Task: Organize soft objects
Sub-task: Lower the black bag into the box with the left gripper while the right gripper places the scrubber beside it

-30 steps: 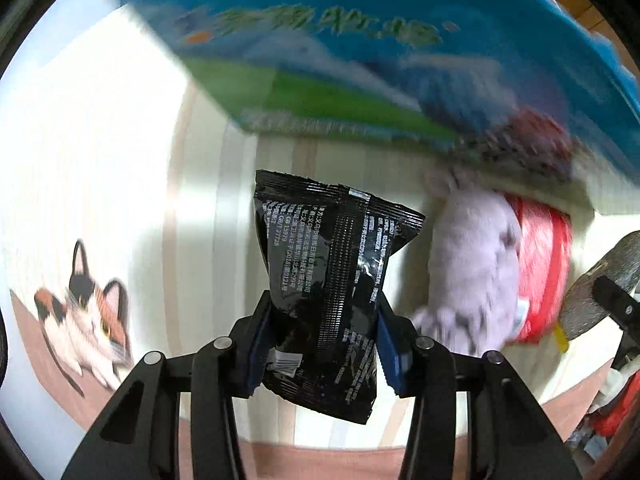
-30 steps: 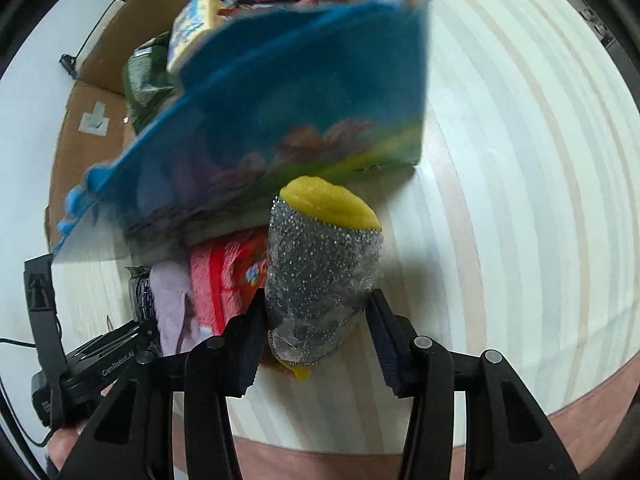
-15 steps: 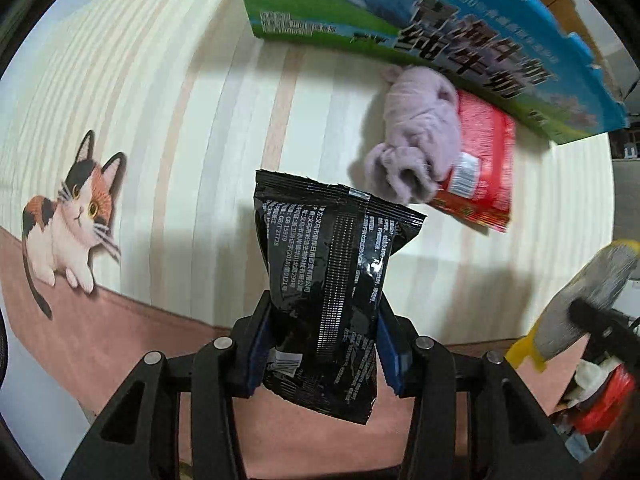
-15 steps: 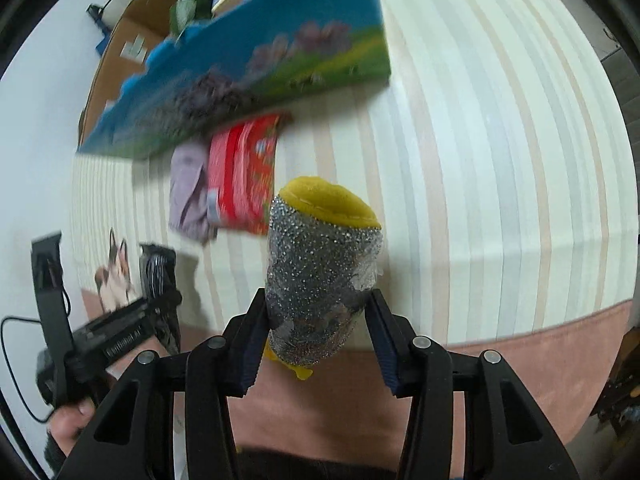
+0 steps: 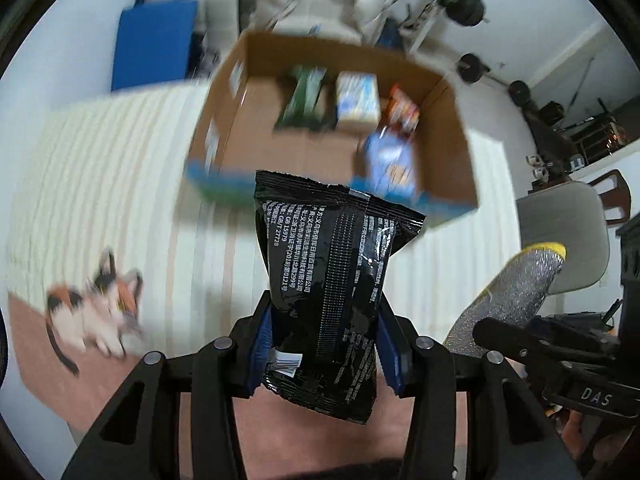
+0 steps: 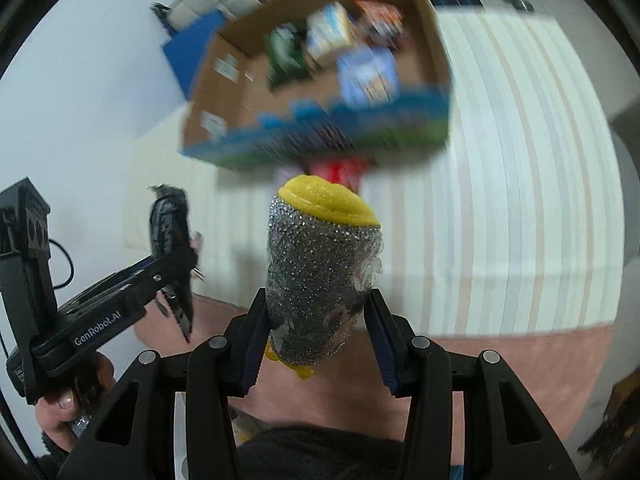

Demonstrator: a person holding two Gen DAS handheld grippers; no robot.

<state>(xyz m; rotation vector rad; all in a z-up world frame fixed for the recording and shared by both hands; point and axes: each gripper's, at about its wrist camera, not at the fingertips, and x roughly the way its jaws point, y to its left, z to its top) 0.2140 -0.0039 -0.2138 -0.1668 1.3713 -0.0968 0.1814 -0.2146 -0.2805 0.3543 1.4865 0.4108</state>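
Blue-padded jaws of the left gripper point(image 5: 325, 344) are clamped on the lower half of a black foil packet point(image 5: 330, 292), which stands upright between them; the right gripper point(image 6: 316, 326) likewise squeezes a silver scouring sponge point(image 6: 320, 276) with a yellow core showing at its top and bottom. Each tool is visible in the other's view, the two held side by side and well clear of the striped tablecloth point(image 6: 520, 220) below. Beyond them sits an open cardboard box point(image 5: 452, 132) with a blue printed front wall, its floor holding a green packet point(image 5: 304, 98), a pale carton point(image 5: 357, 94), a red snack bag point(image 5: 402, 110) and a blue pouch point(image 5: 386, 156). A red packet point(image 6: 340, 170) lies on the cloth just in front of the box, partly hidden behind the sponge. A cat print point(image 5: 96, 308) marks the cloth's near edge.

The step in hand appears to be the carry: both soft items are picked up and not yet over the box. The next move likely calls for bringing each gripper forward above the open top, over the bare cardboard floor rather than the packed far corner, then loosening the jaws so the items drop inside. The blurred background makes exact clearance to the box wall hard to judge.
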